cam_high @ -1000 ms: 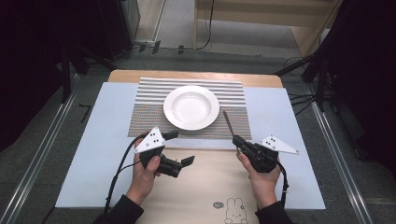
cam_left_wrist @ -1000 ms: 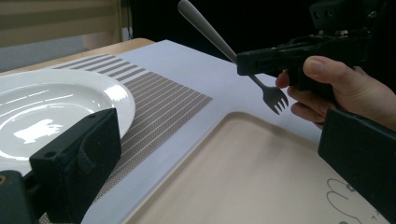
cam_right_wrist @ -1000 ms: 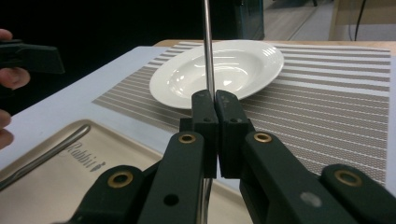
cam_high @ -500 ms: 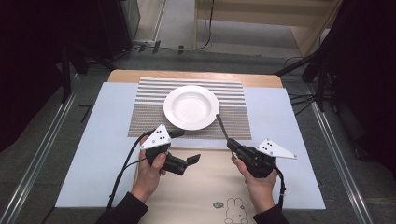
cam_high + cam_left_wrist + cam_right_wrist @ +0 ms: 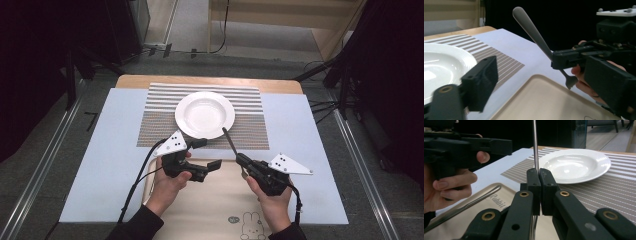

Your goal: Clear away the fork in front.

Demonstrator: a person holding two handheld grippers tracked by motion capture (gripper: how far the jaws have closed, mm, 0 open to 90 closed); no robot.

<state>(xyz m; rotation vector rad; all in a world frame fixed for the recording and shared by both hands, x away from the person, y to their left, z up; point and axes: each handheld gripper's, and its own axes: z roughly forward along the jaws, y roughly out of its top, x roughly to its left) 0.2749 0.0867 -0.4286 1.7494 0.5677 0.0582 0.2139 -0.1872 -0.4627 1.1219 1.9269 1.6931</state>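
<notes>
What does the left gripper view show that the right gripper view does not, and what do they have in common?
Left gripper view: the tines of the slim silver metal fork, hanging over the beige plastic tray, and the right gripper from the side, shut on the fork.

Right gripper view: the left gripper from outside, in the person's left hand. Its jaws are open with nothing between them and have just closed a little. A long shiny metal piece lies on the tray.

Both: the round white ceramic plate, the striped grey placemat and the fork's handle.

Even overhead light, dark surroundings, near gripper blurred (left view)
</notes>
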